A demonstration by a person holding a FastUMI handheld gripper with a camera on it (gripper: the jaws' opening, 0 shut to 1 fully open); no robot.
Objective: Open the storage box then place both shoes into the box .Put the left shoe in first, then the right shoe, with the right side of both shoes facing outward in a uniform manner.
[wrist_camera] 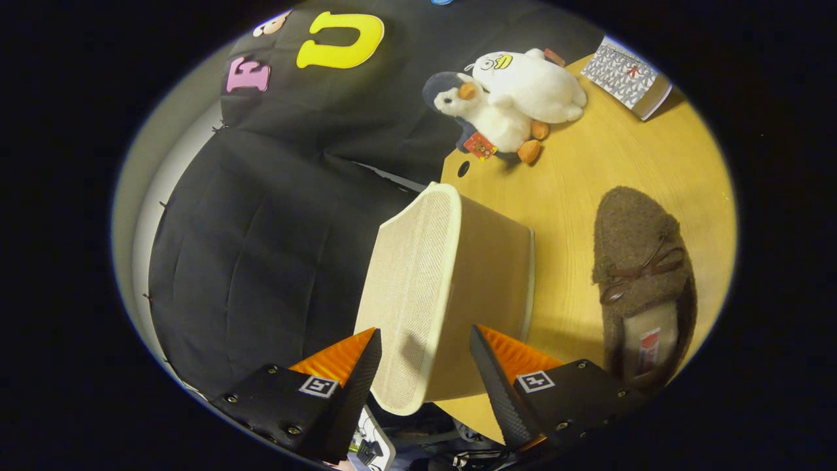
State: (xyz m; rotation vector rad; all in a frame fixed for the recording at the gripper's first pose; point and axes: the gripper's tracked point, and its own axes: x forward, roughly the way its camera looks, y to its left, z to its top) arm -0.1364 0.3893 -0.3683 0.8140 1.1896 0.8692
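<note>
the gripper point(425, 340) has its jaws wide apart, with the near end of the beige storage box point(444, 288) between them, not pressed. the box stretches away from the fingers on the wooden table point(588, 170). beside it a brown shoe point(637, 275) lies along the same direction, toe pointing away.

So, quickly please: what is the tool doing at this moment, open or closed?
Tool: open, fingers either side of the beige storage box, not pressing on it.
</note>
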